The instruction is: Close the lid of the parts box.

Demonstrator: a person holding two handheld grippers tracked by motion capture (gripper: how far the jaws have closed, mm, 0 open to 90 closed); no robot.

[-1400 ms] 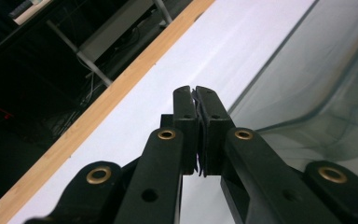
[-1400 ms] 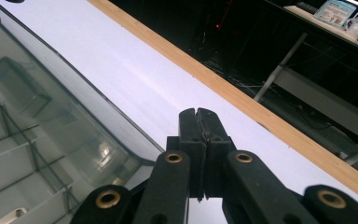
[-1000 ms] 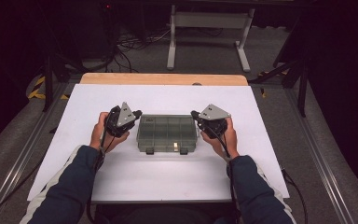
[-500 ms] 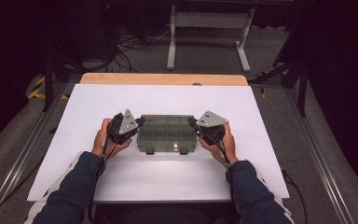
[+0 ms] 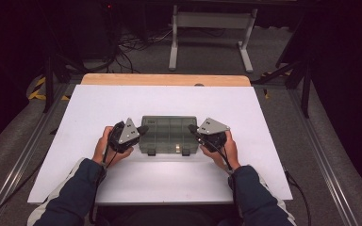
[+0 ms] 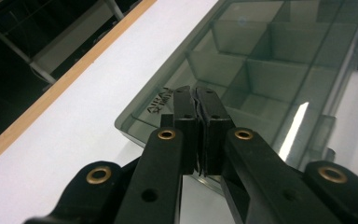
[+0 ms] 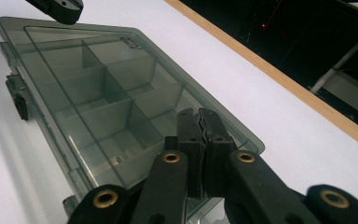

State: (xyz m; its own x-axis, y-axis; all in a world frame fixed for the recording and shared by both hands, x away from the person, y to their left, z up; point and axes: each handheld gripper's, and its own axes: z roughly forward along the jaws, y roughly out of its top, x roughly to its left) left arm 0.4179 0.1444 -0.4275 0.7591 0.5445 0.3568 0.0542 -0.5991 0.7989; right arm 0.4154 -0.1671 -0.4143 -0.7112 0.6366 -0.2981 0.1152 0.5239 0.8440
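Your smoky grey translucent plastic compartment box (image 5: 169, 135) lies flat on the white table top (image 5: 99, 113), a little toward your side of centre, with its lid down. Its two dark front latches (image 5: 168, 152) face you and look fastened, though they are too small to be sure.

Your left gripper (image 5: 141, 130) has its jaws pressed together with nothing between them; in the left gripper view (image 6: 197, 93) the tips sit over the box's left end, at the lid edge. Your right gripper (image 5: 192, 129) is likewise closed and empty; in the right gripper view (image 7: 198, 116) its tips sit over the right end. Contact with the lid cannot be confirmed from either view.

Progress, judged: early. You have both tools placed at the two short ends, but the box is unopened and no grip is made. Everything that concerns the latches, lid or compartments looks to be ahead.

Orientation: the long axis runs left to right across the table, parallel to your edge. The hinge side points away from you, toward the bare wooden strip (image 5: 165, 79). The compartments visible through the lid appear empty.
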